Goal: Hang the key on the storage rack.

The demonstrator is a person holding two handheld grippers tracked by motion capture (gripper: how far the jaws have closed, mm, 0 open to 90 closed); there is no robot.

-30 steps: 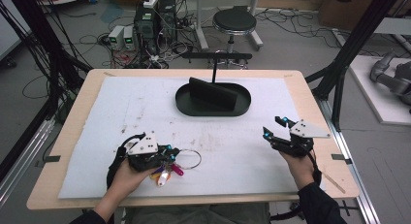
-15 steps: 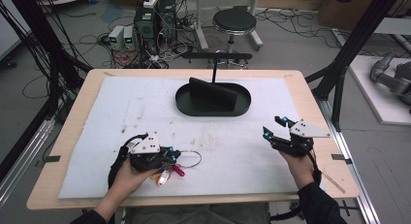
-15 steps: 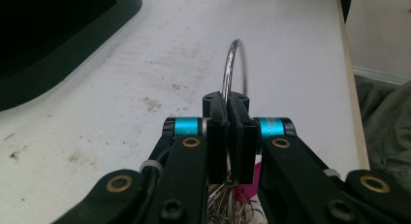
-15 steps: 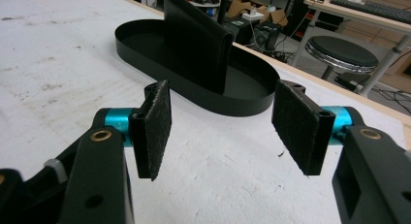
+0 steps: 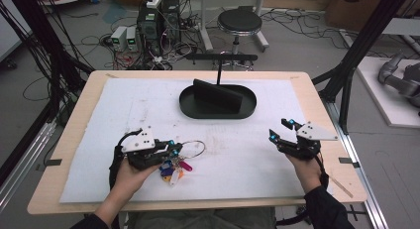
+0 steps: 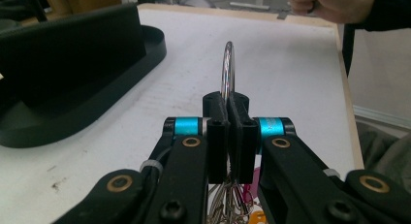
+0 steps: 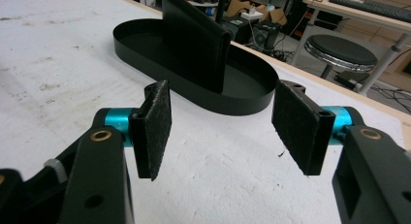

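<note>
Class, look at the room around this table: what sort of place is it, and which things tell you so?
Probably a robotics lab: loose cables and electronics boxes lie on the floor beyond the table, with a black frame around it.

black tools (image 5: 173,150), cyan joints, dark sleeves (image 5: 322,209)

Only tall obstacle: black oval tray (image 5: 198,111) with upright black block (image 5: 216,94) in it, far centre of white mat (image 5: 277,169). Thin black post (image 5: 218,73) rises just behind it. Bare mat left and right of tray, wide passage. Open mat between left gripper (image 5: 172,148) and right gripper (image 5: 280,130). Key ring (image 5: 194,149) and keys (image 5: 173,169) lie near-left, low clutter.
</note>
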